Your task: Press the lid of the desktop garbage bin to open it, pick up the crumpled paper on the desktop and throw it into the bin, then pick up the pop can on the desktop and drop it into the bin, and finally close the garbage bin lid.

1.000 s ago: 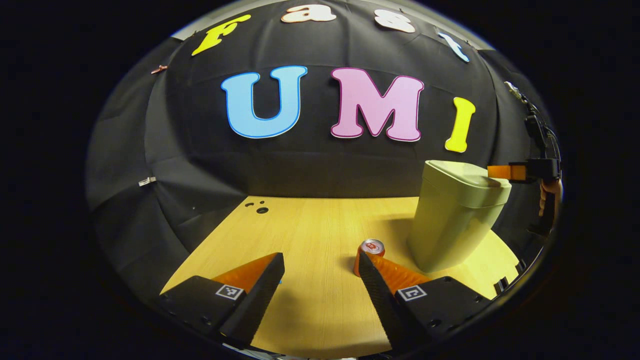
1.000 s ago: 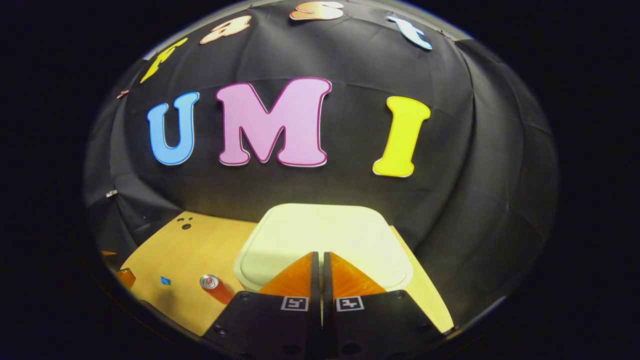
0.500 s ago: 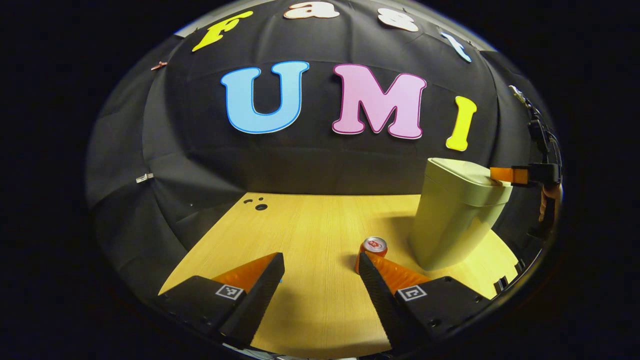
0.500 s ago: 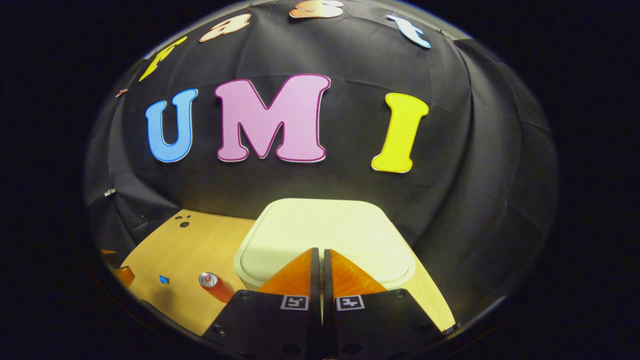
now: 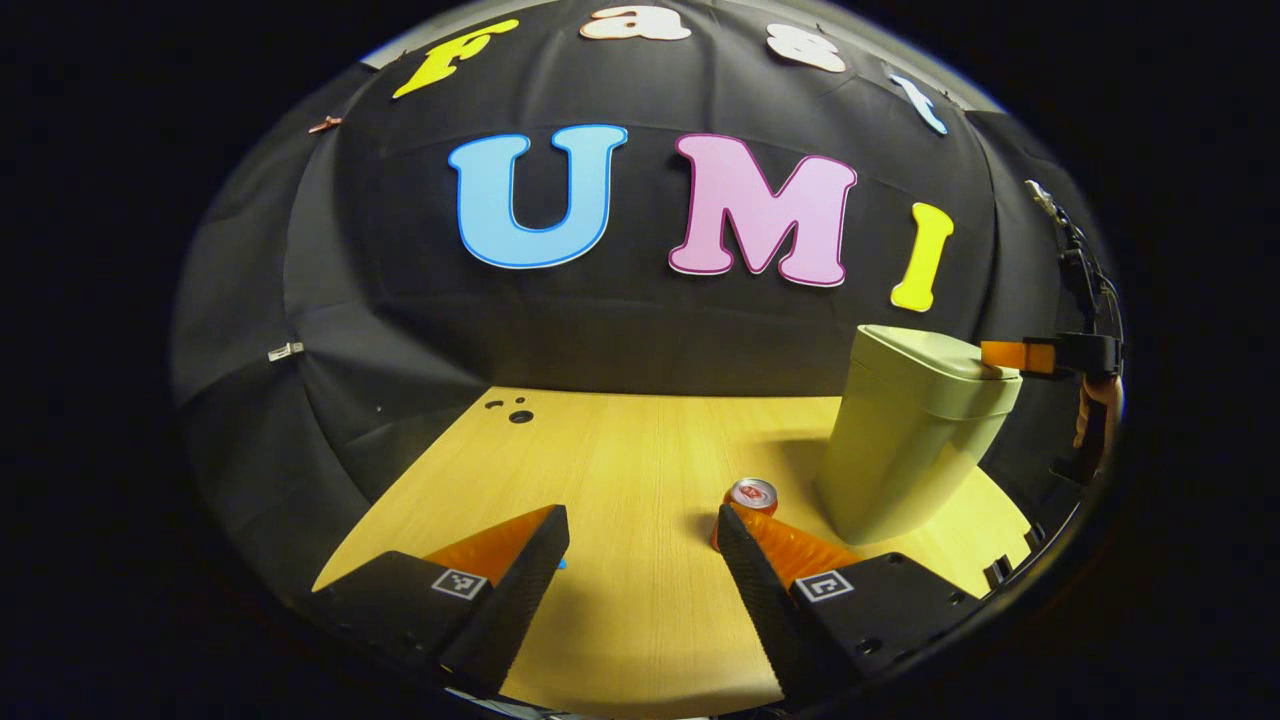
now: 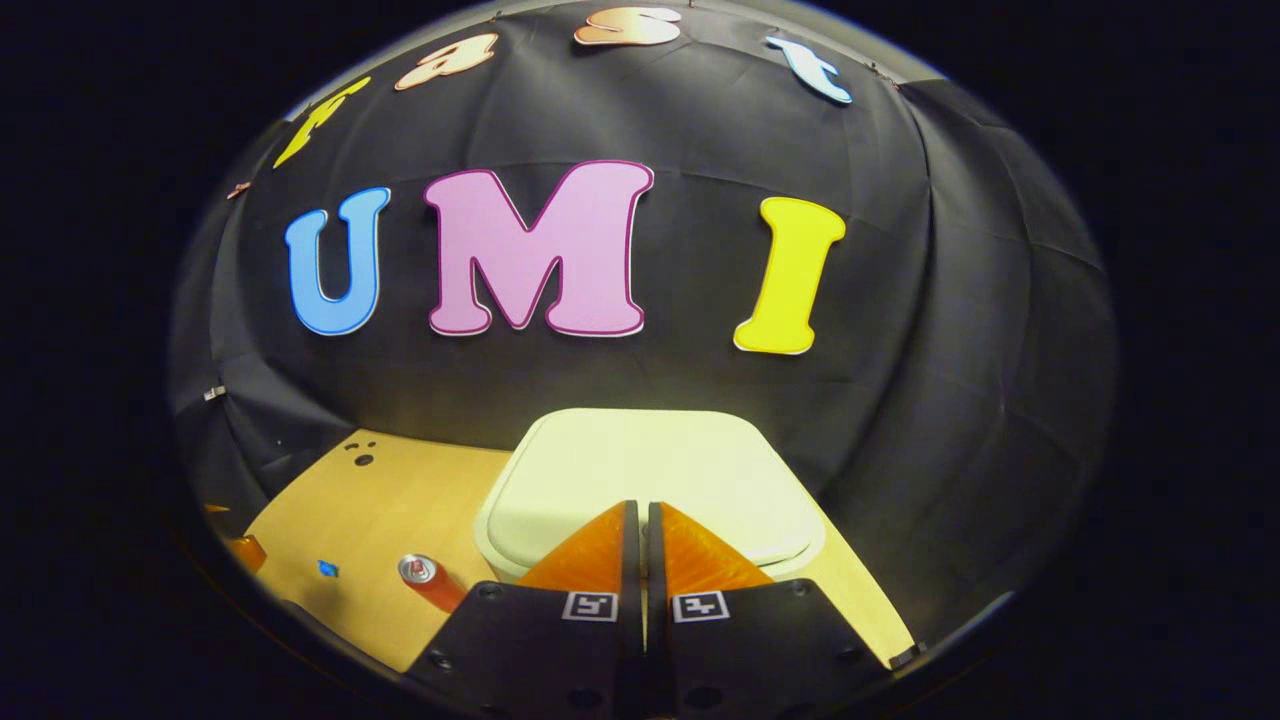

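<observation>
Bin [image 5: 915, 435] stands upright at the right rear of the table [image 5: 620, 470], lid [image 6: 645, 480] down and flat. Contents hidden, can't tell what's inside.

Can [image 5: 745, 500] is upright on the table, just beside the bin's front-left foot. In the left gripper view it sits right behind the tip of the right-hand finger [image 5: 775, 570], partly hidden by it; contact can't be judged. In the right gripper view the can [image 6: 430, 580] shows lower left of the bin, clear of it.

Left gripper [image 5: 640, 520]: jaws wide apart, nothing between them, low over the table's near edge.

Right gripper [image 6: 640, 510]: fingers closed together, only a thin slit between them, nothing gripped. Tips are over the near edge of the lid; whether they touch it can't be told from this view. From the left gripper view the right gripper [image 5: 1005, 355] pokes in at the lid's right edge, level with it, with part of a hand [image 5: 1095, 410] behind.

Small blue mark [image 6: 327, 569] on the table, left of the can.

Versus 0.5 s ago: bin, lid and can haven't moved, the lid hasn't popped, and the jaws are the same on both sides. There's only slight camera drift, with the right gripper a hair higher or tilted.
</observation>
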`<state>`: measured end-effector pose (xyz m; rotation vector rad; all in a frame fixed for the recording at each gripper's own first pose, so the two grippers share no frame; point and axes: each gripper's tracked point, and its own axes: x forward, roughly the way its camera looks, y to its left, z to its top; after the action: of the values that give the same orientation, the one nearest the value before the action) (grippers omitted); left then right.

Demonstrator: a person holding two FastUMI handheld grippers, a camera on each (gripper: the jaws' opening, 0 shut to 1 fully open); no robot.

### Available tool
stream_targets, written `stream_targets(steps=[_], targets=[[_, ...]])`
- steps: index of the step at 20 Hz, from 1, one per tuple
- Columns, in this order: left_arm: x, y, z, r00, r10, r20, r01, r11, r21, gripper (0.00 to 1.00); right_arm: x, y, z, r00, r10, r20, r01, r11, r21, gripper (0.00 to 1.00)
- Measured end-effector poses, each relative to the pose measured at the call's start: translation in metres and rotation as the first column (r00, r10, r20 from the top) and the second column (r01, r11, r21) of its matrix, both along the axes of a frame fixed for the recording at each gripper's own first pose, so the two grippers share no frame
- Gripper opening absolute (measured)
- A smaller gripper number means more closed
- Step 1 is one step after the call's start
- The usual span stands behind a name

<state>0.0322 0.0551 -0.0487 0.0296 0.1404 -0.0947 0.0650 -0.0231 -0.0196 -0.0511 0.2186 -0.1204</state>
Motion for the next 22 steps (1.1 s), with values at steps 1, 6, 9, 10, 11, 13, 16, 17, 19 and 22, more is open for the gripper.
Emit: stream_targets(steps=[1, 6, 9, 10, 11, 13, 16, 17, 19, 22], targets=[[-0.001, 0.004, 0.000, 1.000, 0.002, 0.002, -0.002, 1.000, -0.001, 0.96, -0.004, 0.006, 0.002, 1.000, 0.008, 0.006, -0.008, 1.000, -0.015, 0.05], [-0.009, 0.023, -0.004, 1.000, 0.017, 0.008, -0.017, 1.000, -0.025, 0.96, -0.032, 0.040, 0.011, 0.998, 0.050, 0.036, -0.048, 0.997, -0.058, 0.05], [-0.014, 0.039, -0.012, 1.000, 0.024, 0.003, -0.024, 0.999, -0.031, 0.96, -0.044, 0.051, 0.013, 0.998, 0.045, 0.041, -0.043, 0.998, -0.045, 0.05], [-0.016, 0.044, -0.016, 1.000, 0.027, -0.001, -0.027, 0.999, -0.034, 0.96, -0.049, 0.053, 0.013, 0.998, 0.040, 0.041, -0.038, 0.999, -0.038, 0.05], [-0.018, 0.049, -0.018, 1.000, 0.026, -0.003, -0.026, 0.999, -0.037, 0.96, -0.052, 0.055, 0.014, 0.999, 0.031, 0.043, -0.030, 0.999, -0.029, 0.05], [-0.022, 0.061, -0.022, 1.000, 0.029, -0.003, -0.029, 0.999, -0.037, 0.96, -0.059, 0.058, 0.012, 0.999, 0.015, 0.039, -0.015, 1.000, -0.005, 0.05], [-0.024, 0.077, -0.029, 1.000, 0.028, 0.006, -0.028, 0.999, -0.023, 0.96, -0.070, 0.064, 0.007, 1.000, 0.001, 0.029, -0.002, 0.999, 0.035, 0.05], [-0.023, 0.082, -0.031, 1.000, 0.022, 0.012, -0.022, 1.000, -0.021, 0.96, -0.072, 0.066, 0.005, 1.000, -0.001, 0.029, 0.000, 0.999, 0.044, 0.05], [-0.018, 0.088, -0.037, 1.000, 0.010, 0.022, -0.010, 1.000, -0.008, 0.96, -0.078, 0.071, 0.001, 1.000, 0.000, 0.030, -0.001, 0.999, 0.048, 0.05], [-0.005, 0.098, -0.050, 1.000, 0.016, 0.013, -0.016, 1.000, 0.025, 0.96, -0.089, 0.078, -0.008, 1.000, 0.015, 0.016, -0.016, 0.998, 0.053, 0.06]])
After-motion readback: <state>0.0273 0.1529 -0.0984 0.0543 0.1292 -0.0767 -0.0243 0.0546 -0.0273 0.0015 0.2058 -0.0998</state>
